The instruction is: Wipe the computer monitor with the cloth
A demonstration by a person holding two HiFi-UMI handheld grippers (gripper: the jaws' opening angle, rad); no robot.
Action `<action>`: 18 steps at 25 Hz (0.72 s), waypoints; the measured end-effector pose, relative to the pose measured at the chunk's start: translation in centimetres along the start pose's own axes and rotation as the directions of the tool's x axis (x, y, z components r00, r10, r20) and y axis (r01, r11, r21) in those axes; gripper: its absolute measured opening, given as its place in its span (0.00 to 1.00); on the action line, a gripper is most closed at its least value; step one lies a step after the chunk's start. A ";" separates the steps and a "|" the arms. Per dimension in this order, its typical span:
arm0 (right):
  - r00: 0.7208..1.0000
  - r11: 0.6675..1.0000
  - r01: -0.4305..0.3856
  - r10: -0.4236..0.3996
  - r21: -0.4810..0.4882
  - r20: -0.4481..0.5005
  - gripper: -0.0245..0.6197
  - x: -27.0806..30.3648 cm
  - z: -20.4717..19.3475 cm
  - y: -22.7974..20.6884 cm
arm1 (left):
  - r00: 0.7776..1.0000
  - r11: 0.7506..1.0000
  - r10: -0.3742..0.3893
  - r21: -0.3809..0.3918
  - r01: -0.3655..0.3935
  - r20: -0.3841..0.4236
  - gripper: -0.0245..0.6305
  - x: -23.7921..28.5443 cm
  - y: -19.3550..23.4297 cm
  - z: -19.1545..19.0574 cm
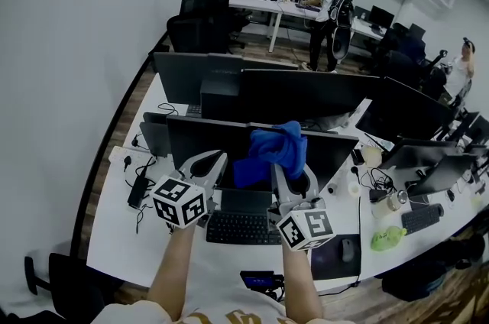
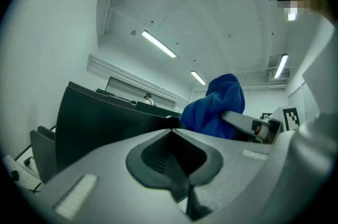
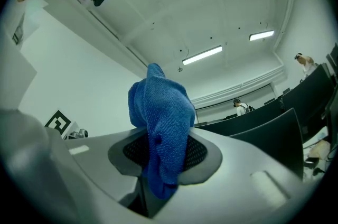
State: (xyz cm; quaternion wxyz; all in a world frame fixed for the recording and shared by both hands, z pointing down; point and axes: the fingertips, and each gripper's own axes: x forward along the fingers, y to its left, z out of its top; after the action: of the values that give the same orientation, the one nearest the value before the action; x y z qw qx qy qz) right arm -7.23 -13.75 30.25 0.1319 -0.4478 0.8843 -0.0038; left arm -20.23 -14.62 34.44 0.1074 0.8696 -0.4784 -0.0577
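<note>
A dark computer monitor (image 1: 191,137) stands on the white desk in front of me, above a black keyboard (image 1: 243,227). My right gripper (image 1: 287,171) is raised before the screen's middle and is shut on a blue cloth (image 1: 276,149), which bunches above its jaws. The right gripper view shows the cloth (image 3: 163,128) pinched between the jaws of the right gripper (image 3: 158,178) and standing up from them. My left gripper (image 1: 206,160) is held beside it to the left, shut with nothing in it. In the left gripper view the left gripper (image 2: 175,158) has its pads together, with the cloth (image 2: 216,106) to its right.
More dark monitors (image 1: 306,93) stand behind and to the right. A mouse (image 1: 348,250) on a pad, a small device (image 1: 260,280), a power brick with cables (image 1: 139,189) and a green object (image 1: 388,238) lie on the desk (image 1: 114,254). Two people (image 1: 328,9) stand far back.
</note>
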 end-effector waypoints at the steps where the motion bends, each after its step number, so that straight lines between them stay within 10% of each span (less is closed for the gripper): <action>1: 1.000 1.000 -0.001 0.001 -0.005 0.002 0.25 0.4 0.1 0.0 | 1.000 1.000 0.002 0.005 -0.002 0.005 0.04 0.0 0.2 0.2; 18: 0.998 0.991 0.066 -0.065 -0.120 0.009 0.25 5.2 0.0 -1.3 | 0.996 0.998 0.052 0.017 -0.054 0.066 0.04 1.3 3.2 0.8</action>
State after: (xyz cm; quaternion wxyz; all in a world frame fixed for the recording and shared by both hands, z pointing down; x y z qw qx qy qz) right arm -9.12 -18.62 29.26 0.1068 -0.4837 0.8675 0.0465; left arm -22.30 -17.45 34.39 0.0850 0.8552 -0.5052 -0.0788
